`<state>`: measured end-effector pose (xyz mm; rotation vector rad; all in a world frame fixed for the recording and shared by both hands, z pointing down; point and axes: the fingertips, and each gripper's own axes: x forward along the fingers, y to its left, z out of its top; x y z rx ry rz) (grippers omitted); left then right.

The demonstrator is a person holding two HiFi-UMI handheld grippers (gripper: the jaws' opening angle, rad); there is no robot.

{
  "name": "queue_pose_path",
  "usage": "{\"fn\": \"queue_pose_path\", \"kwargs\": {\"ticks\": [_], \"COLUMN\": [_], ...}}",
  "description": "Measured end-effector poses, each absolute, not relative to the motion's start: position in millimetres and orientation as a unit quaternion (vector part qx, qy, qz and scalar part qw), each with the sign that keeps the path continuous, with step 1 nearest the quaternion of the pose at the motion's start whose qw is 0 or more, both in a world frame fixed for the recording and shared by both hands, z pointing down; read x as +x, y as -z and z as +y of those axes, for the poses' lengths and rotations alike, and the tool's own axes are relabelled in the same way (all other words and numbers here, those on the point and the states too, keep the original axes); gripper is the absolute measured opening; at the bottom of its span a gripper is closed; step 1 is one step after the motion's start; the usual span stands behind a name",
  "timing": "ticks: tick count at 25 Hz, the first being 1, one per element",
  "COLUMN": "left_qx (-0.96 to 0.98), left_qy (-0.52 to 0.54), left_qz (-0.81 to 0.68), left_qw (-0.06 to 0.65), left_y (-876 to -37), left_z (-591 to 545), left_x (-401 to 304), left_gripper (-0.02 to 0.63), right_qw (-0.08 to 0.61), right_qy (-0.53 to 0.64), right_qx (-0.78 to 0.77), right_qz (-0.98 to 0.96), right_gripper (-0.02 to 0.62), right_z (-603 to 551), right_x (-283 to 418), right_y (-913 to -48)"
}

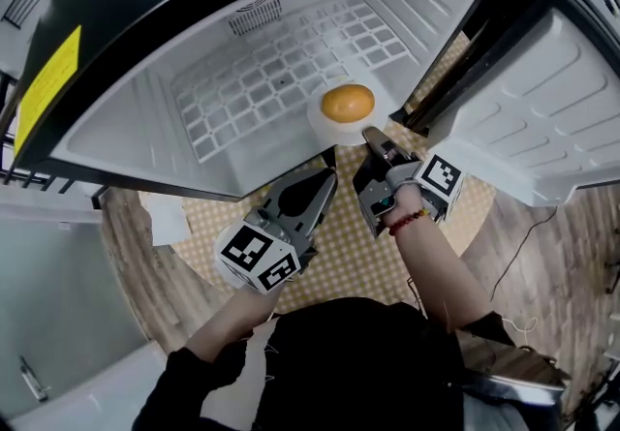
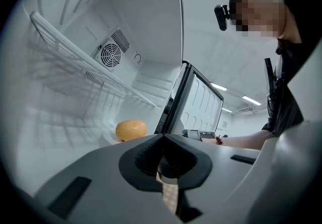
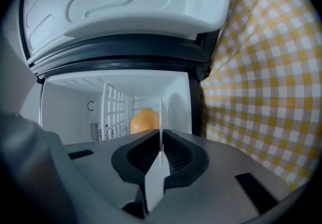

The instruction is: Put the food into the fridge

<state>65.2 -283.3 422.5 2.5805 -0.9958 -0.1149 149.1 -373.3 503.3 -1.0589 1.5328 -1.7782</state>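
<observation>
A round orange piece of food [image 1: 347, 103] lies on a white plate [image 1: 325, 132] inside the open fridge [image 1: 145, 119]. My right gripper [image 1: 373, 136] reaches in from the front and is shut on the plate's near rim. In the right gripper view the thin white plate rim [image 3: 155, 182] stands edge-on between the pads, with the food [image 3: 146, 120] just beyond my right gripper [image 3: 161, 135]. Left of it, my left gripper [image 1: 327, 177] hovers at the fridge's front edge, shut and holding nothing. In its own view my left gripper [image 2: 162, 137] points into the fridge, the food [image 2: 131, 130] ahead and left.
A white wire shelf [image 1: 281, 71] spans the fridge interior, and a round fan vent [image 2: 109, 55] sits in the back wall. The fridge door [image 1: 552, 119] stands open at the right. A table with a yellow checked cloth [image 1: 358, 245] lies under both grippers.
</observation>
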Motion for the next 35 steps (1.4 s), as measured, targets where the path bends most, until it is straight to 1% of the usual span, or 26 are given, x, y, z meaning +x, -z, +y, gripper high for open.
{"fn": "queue_pose_path", "kwargs": {"ticks": [11,17,35], "left_qx": [0.9,0.904,0.901], "left_qy": [0.046,0.037,0.032], "left_qz": [-0.377,-0.371,-0.376], "left_qw": [0.212,0.209,0.216], "left_y": [-428.3,-428.6,-435.4], "left_z": [-279.2,-276.0,-280.5], "left_x": [56.6,58.7,51.9], "left_gripper": [0.012,0.012,0.012], "right_qw": [0.282,0.28,0.24], "right_qy": [0.661,0.661,0.639], "right_qx": [-0.437,-0.454,-0.49], "right_qz": [0.54,0.528,0.542], "right_gripper": [0.026,0.026,0.025], "right_z": [-387.0,-397.9,-430.5], "right_x": [149.3,151.9,145.4], "right_y": [-515.0,-519.1,-518.4]}}
